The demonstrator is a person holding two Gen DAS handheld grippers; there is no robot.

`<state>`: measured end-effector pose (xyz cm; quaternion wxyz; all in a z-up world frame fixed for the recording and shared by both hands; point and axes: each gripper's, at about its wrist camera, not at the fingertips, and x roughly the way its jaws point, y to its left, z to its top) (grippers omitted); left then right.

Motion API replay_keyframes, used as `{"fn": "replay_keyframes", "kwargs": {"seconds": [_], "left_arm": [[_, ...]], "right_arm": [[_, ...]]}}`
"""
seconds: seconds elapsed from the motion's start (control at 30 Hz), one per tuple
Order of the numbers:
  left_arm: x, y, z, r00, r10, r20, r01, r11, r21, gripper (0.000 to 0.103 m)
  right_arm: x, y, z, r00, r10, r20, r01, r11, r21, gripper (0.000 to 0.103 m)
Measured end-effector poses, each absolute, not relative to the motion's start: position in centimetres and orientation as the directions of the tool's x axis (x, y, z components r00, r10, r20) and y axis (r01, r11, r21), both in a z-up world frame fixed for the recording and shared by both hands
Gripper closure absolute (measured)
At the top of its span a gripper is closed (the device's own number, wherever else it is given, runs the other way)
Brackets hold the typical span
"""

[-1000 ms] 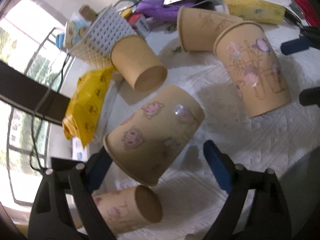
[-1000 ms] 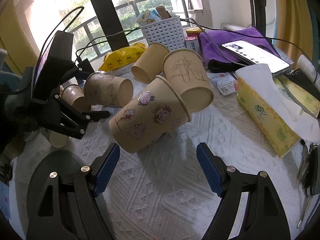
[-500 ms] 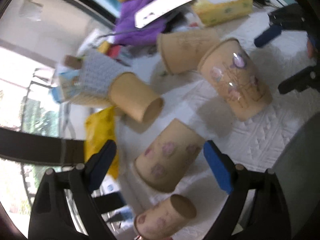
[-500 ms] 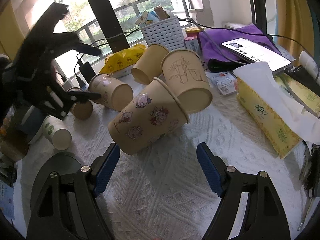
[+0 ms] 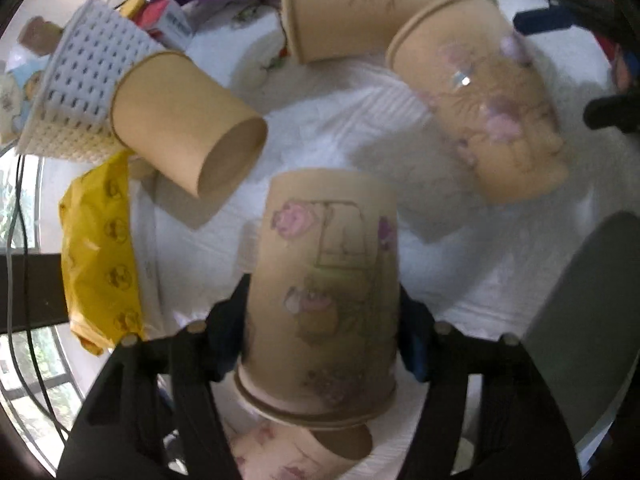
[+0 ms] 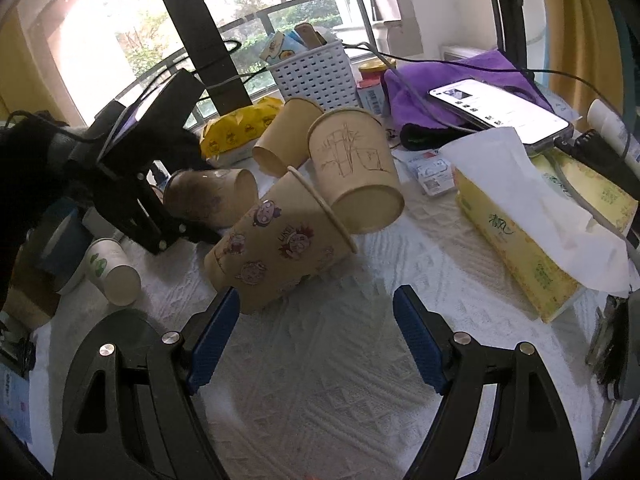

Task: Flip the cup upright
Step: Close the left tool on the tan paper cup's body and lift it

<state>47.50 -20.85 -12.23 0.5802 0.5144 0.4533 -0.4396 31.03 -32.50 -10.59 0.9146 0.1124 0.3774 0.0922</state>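
Observation:
Several brown paper cups lie on their sides on a white cloth. In the left wrist view a sticker-covered cup [image 5: 324, 292] sits between the blue pads of my left gripper [image 5: 322, 332], which is closed against its sides. Its base points away from the camera and its rim is nearest. In the right wrist view the same cup [image 6: 208, 200] lies on its side inside the left gripper. My right gripper [image 6: 316, 340] is open and empty, just in front of another sticker cup [image 6: 280, 248] lying on its side.
A plain cup [image 5: 184, 120], a sketched cup [image 6: 356, 172] and a small white cup [image 6: 112, 272] lie nearby. A white basket [image 6: 316, 76], a yellow packet [image 5: 100, 260], a tissue box [image 6: 532, 236], a purple cloth and a phone [image 6: 500, 108] crowd the back and right.
My left gripper has moved down onto the sticker cup and closed its pads around it. My right gripper has stayed in place, open.

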Motion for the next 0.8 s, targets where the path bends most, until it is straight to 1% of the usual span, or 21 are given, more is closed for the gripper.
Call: {"fn": "replay_keyframes", "kwargs": {"seconds": [0.2, 0.3, 0.43, 0.63, 0.8], "left_arm": [[44.4, -20.5, -9.8, 0.175, -0.078, -0.982, 0.98, 0.112, 0.165, 0.041], [41.3, -20.1, -8.3, 0.162, -0.108, -0.981, 0.982, 0.119, 0.149, 0.041], [36.7, -20.2, -6.7, 0.173, -0.136, -0.975, 0.981, 0.111, 0.159, 0.04], [27.9, -19.9, -7.0, 0.174, -0.146, -0.974, 0.98, 0.121, 0.157, 0.04], [25.2, -20.0, -9.6, 0.124, -0.139, -0.982, 0.981, 0.163, 0.101, 0.04]], "right_arm": [[29.6, -32.6, -9.5, 0.713, 0.265, -0.649, -0.098, 0.955, 0.281, 0.021], [28.3, -32.4, -8.6, 0.727, 0.273, -0.63, -0.119, 0.954, 0.277, 0.022], [26.1, -32.4, -7.4, 0.741, 0.287, -0.607, -0.146, 0.951, 0.271, 0.022], [22.7, -32.5, -6.7, 0.741, 0.301, -0.6, -0.18, 0.95, 0.254, 0.022], [20.6, -32.3, -7.1, 0.73, 0.316, -0.606, -0.201, 0.947, 0.251, 0.022]]}}
